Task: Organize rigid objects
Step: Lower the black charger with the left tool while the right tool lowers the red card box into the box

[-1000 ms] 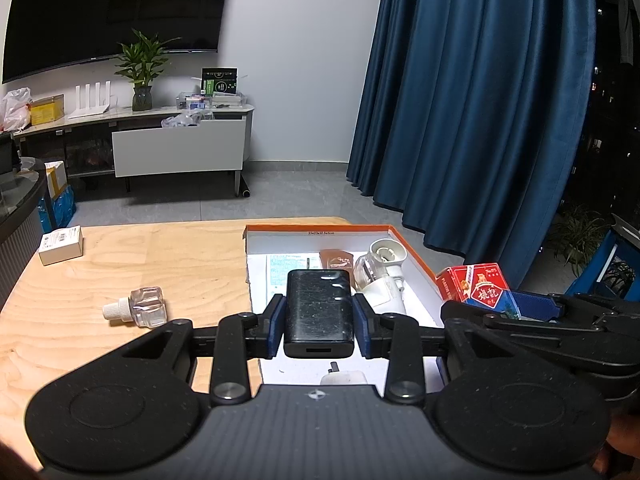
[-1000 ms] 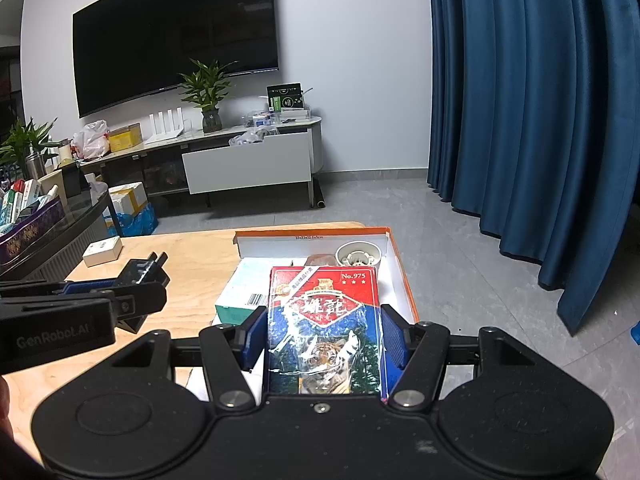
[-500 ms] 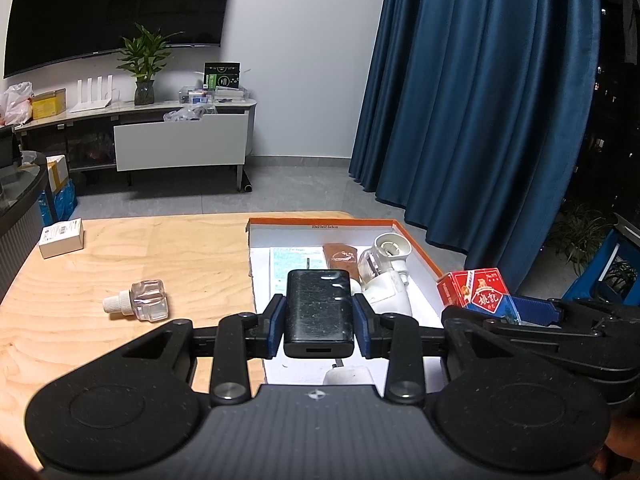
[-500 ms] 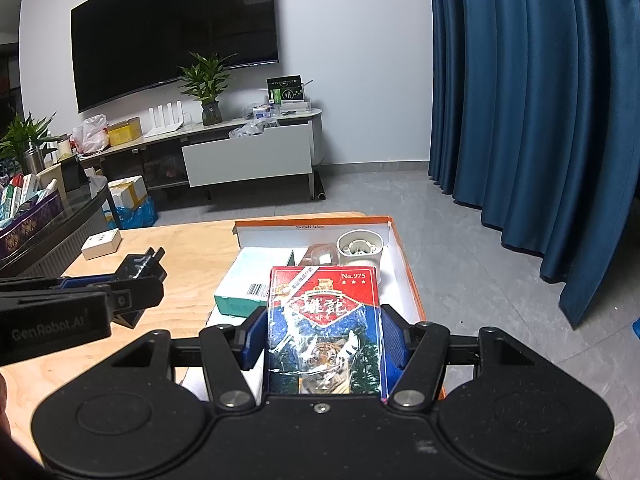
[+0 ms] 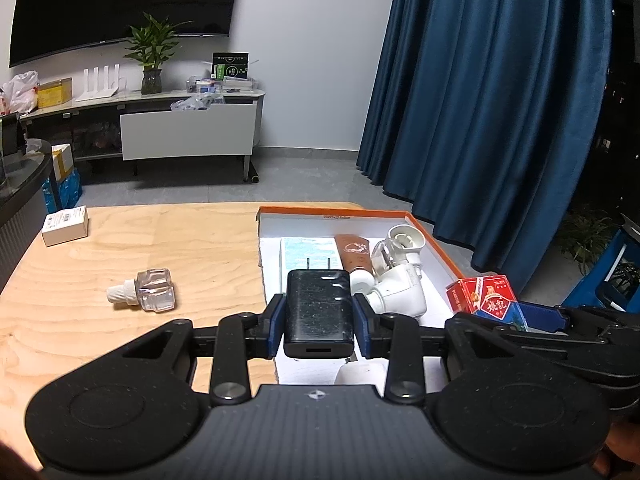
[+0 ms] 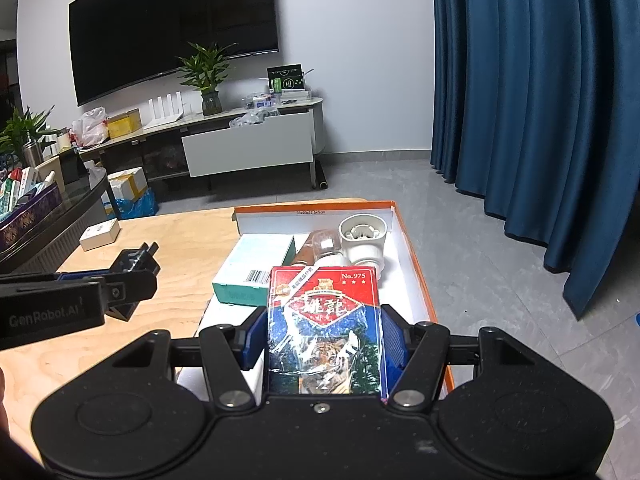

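Note:
My left gripper (image 5: 319, 322) is shut on a black plug-in charger (image 5: 319, 310), its two prongs pointing away, held over the near left part of an orange-edged white box (image 5: 444, 252). My right gripper (image 6: 324, 338) is shut on a red and blue card box with a tiger picture (image 6: 325, 320), above the same white box (image 6: 416, 276). In the box lie a teal carton (image 6: 256, 268), a brown tube (image 5: 354, 250) and white plastic fittings (image 5: 400, 280). The card box (image 5: 486, 294) also shows at the right of the left wrist view.
On the wooden table (image 5: 120, 264) left of the box lie a small clear bottle with a white cap (image 5: 146, 290) and a small white carton (image 5: 65, 225). Blue curtains (image 5: 480, 100) hang to the right. A low TV cabinet (image 5: 180, 128) stands across the floor.
Both views have crept slightly forward over the box, so its contents sit a little lower and nearer. Both grips are unchanged.

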The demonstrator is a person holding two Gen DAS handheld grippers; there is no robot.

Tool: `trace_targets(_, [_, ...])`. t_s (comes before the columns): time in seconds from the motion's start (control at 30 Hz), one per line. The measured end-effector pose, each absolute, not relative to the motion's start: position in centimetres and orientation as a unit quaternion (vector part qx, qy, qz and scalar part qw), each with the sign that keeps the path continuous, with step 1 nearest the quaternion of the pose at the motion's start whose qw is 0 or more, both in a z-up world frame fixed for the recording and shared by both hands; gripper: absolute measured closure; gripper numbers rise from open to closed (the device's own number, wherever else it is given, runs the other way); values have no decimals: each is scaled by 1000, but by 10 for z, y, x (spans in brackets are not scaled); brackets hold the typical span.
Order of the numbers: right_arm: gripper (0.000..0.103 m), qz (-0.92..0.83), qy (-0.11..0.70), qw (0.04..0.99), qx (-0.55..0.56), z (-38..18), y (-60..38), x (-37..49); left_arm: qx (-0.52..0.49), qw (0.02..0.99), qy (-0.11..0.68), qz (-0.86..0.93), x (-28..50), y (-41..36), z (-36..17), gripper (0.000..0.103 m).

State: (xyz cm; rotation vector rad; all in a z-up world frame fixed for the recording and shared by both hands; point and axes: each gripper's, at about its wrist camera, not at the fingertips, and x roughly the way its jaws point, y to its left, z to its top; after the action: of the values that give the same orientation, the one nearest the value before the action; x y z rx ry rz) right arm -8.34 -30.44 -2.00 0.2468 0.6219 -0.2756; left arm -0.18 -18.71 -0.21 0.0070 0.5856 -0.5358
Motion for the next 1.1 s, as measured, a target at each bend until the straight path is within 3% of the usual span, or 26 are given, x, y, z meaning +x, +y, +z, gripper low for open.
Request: trace_targets(1.1, [32, -126, 323, 929, 128, -25, -303, -62, 8, 919, 292, -264, 1, -189, -9, 67])
